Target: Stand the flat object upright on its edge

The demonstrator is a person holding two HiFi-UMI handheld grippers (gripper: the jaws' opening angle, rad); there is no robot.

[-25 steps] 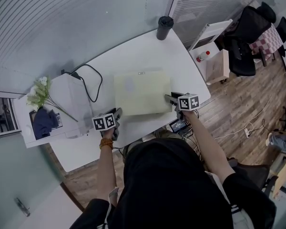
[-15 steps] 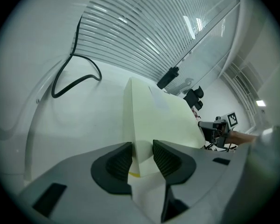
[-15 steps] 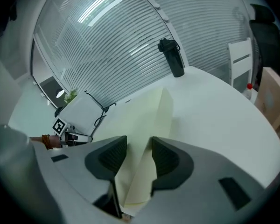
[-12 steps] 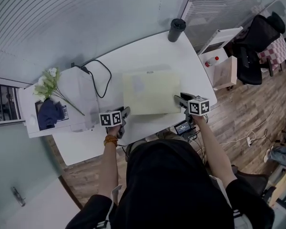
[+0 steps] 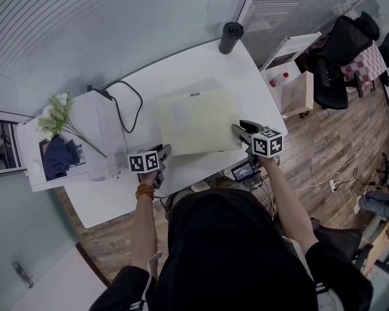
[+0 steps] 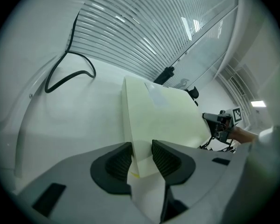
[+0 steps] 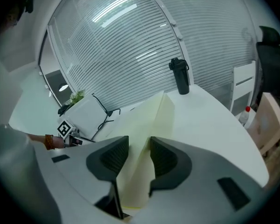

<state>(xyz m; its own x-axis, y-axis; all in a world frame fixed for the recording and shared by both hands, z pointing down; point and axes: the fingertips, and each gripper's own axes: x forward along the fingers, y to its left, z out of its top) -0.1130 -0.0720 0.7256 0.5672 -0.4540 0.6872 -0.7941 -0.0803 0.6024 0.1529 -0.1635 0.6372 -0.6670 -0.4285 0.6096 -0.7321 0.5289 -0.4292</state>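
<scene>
A pale yellow flat pad (image 5: 198, 122) lies on the white table (image 5: 181, 70), its near edge lifted off the top. My left gripper (image 5: 163, 151) holds the near left corner; in the left gripper view the pad (image 6: 163, 120) fills the gap between the jaws of the left gripper (image 6: 141, 155). My right gripper (image 5: 238, 129) holds the near right corner. Its jaws have just been closing, and in the right gripper view the pad (image 7: 154, 115) sits between the jaws of the right gripper (image 7: 139, 153), pressed from both sides.
A black tumbler (image 5: 227, 37) stands at the table's far edge. A black cable (image 5: 120, 105) loops left of the pad, next to a white box (image 5: 91, 141) with flowers (image 5: 55, 118). A white cabinet (image 5: 292, 76) and chairs stand right of the table.
The right gripper has risen a little with the pad's near right corner. The left gripper stays at the near left corner. The head view has shifted slightly.
</scene>
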